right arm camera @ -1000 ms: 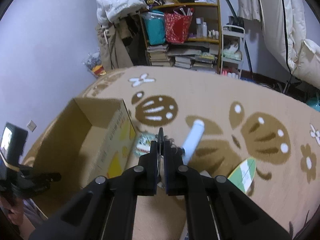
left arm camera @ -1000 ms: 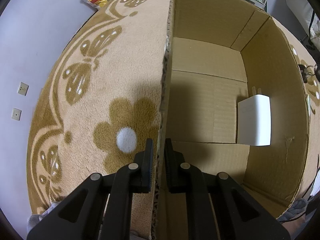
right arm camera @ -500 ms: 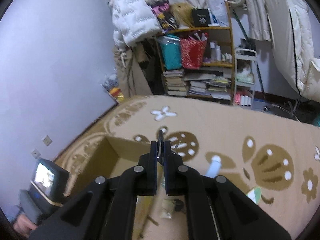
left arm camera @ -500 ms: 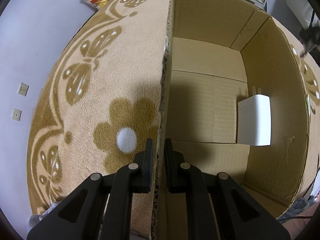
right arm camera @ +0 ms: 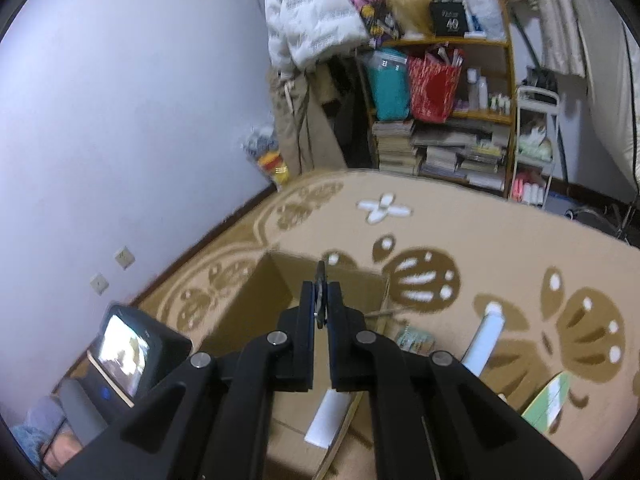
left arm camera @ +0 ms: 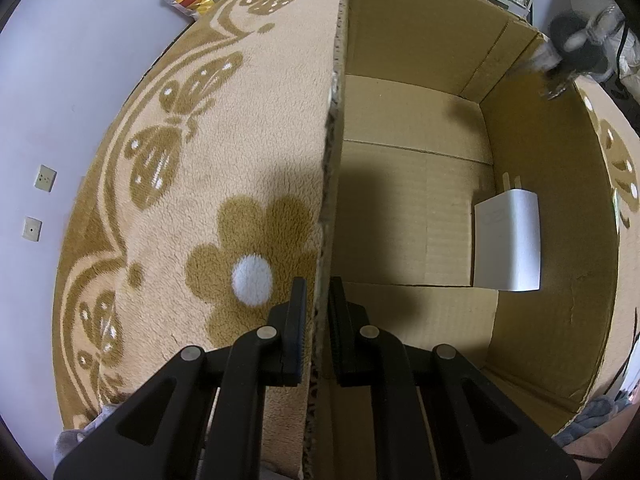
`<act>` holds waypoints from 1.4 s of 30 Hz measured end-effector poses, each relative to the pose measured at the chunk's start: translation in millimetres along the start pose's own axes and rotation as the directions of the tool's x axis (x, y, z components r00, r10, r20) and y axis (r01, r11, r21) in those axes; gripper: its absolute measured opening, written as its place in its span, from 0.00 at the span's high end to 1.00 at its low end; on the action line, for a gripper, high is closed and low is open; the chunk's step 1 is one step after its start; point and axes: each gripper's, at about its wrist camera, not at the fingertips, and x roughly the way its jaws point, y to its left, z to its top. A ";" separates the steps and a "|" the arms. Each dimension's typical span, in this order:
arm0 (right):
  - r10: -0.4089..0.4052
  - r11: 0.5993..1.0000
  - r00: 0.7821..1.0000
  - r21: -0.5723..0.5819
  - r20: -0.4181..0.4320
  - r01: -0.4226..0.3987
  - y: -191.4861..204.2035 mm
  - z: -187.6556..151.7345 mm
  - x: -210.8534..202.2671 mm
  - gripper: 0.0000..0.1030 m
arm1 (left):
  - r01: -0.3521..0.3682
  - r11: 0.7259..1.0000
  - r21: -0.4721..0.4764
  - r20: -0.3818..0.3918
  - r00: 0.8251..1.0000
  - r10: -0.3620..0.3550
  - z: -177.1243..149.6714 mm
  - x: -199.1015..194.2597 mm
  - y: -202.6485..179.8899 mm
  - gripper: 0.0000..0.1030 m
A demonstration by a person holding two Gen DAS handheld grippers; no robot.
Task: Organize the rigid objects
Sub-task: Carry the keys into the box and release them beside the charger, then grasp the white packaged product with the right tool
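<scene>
An open cardboard box (left arm camera: 420, 32) stands on the carpet. My left gripper (left arm camera: 318, 292) is shut on the top edge of its near wall. Inside, a white plug adapter (left arm camera: 508, 240) lies against the right wall. In the right wrist view my right gripper (right arm camera: 321, 292) hovers above the box (right arm camera: 260, 292), shut on a thin dark object (right arm camera: 320, 276) that sticks up between the fingers. The adapter (right arm camera: 328, 416) shows below the fingers. That gripper appears blurred over the box's far right corner (left arm camera: 576, 48) in the left wrist view.
A white and blue tube (right arm camera: 486, 336), a small packet (right arm camera: 414, 338) and a green and white flat item (right arm camera: 548, 400) lie on the flowered carpet (right arm camera: 460, 224) right of the box. Cluttered shelves (right arm camera: 444, 120) stand behind. The left gripper's camera screen (right arm camera: 124, 348) is at lower left.
My right gripper rose from the carpet and moved left over the box, still shut on the thin dark object. It now enters the left wrist view. The left gripper has not moved.
</scene>
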 end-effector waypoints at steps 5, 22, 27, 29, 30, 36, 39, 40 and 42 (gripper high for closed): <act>-0.004 1.000 0.996 0.002 -0.084 0.005 -2.0 -18.9 20.8 0.93 | 0.000 1.000 -0.001 -0.001 1.000 0.000 0.1 -0.2 -0.8 0.91; -0.061 0.998 0.994 0.027 -0.093 0.064 -17.0 -19.8 8.1 0.36 | -0.006 1.000 0.002 0.001 1.000 0.006 0.3 -0.2 -2.4 0.90; -0.122 0.991 0.986 0.045 -0.115 0.128 -35.4 -20.4 -2.4 0.19 | -0.009 1.000 0.002 0.001 1.000 0.009 0.6 -0.4 -2.6 0.90; -0.146 0.986 0.982 0.058 -0.116 0.154 -45.5 -23.3 -7.5 0.16 | -0.009 1.000 0.002 0.000 1.000 0.009 0.5 -0.5 -2.6 0.89; -0.154 0.985 0.981 0.065 -0.119 0.162 -50.1 -24.2 -9.3 0.14 | -0.008 1.000 0.001 0.001 1.000 0.008 0.5 -0.6 -2.6 0.89; -0.192 0.973 0.967 0.093 -0.170 0.209 -76.4 -41.0 -17.2 0.05 | -0.007 1.000 0.001 0.001 1.000 0.007 0.2 -0.6 -2.5 0.89; -0.215 0.968 0.954 0.084 -0.208 0.237 -86.2 -53.8 -19.9 0.05 | -0.007 1.000 0.001 0.000 1.000 0.007 0.1 -0.7 -2.2 0.89; -0.223 0.965 0.948 0.084 -0.226 0.247 -89.5 -58.3 -19.6 0.05 | -0.007 1.000 0.001 0.000 1.000 0.007 0.1 -0.6 -2.4 0.89; -0.232 0.962 0.942 0.088 -0.244 0.260 -95.0 -66.5 -20.4 0.05 | -0.006 1.000 0.000 0.000 1.000 0.006 0.1 -0.9 -1.8 0.89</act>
